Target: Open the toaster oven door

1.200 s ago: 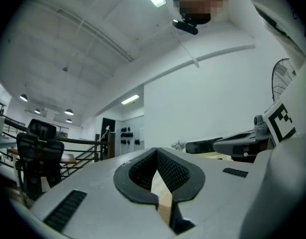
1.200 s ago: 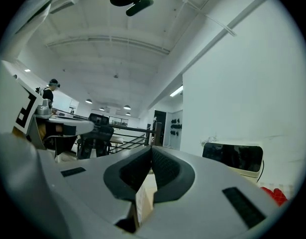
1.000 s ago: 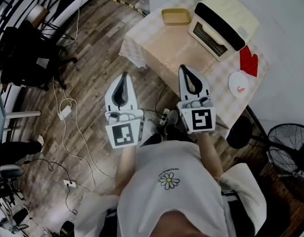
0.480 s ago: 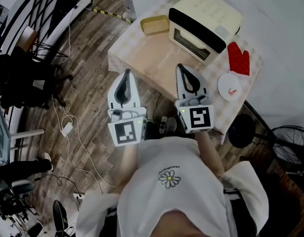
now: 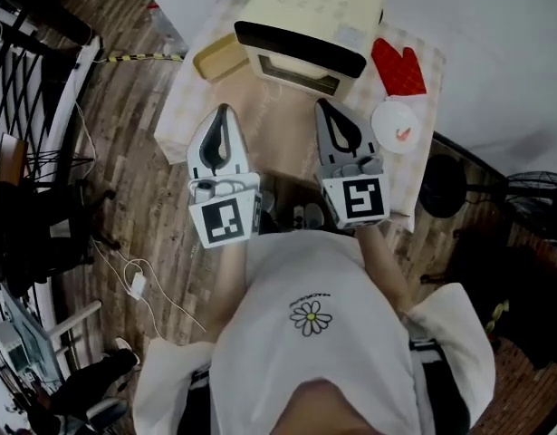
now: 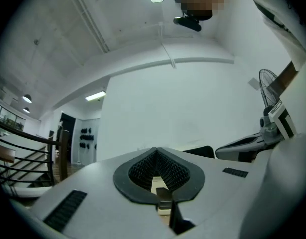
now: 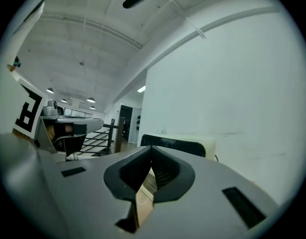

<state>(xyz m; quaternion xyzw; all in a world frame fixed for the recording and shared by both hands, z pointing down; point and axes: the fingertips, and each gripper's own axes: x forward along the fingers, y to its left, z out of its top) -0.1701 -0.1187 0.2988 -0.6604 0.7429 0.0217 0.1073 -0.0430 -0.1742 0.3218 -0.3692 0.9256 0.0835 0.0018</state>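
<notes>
A cream toaster oven (image 5: pixel 305 21) with a black band across the top of its front stands on the checked table (image 5: pixel 287 134); its door is closed. In the head view my left gripper (image 5: pixel 222 114) and right gripper (image 5: pixel 325 109) hover side by side over the table's near part, short of the oven front, both shut and empty. The right gripper view catches the oven's (image 7: pixel 190 144) top beyond its shut jaws. The left gripper view looks past its shut gripper (image 6: pixel 156 151) at a white wall.
A yellow tray (image 5: pixel 216 57) sits left of the oven. A red oven mitt (image 5: pixel 398 66) and a small white plate (image 5: pixel 396 120) lie to its right. A fan (image 5: pixel 541 211) stands on the wood floor at right, cables and black railings at left.
The view has swung so the table and oven now lie straight ahead of me and closer. Both grippers have travelled along, now over the table's near part, still shut.
</notes>
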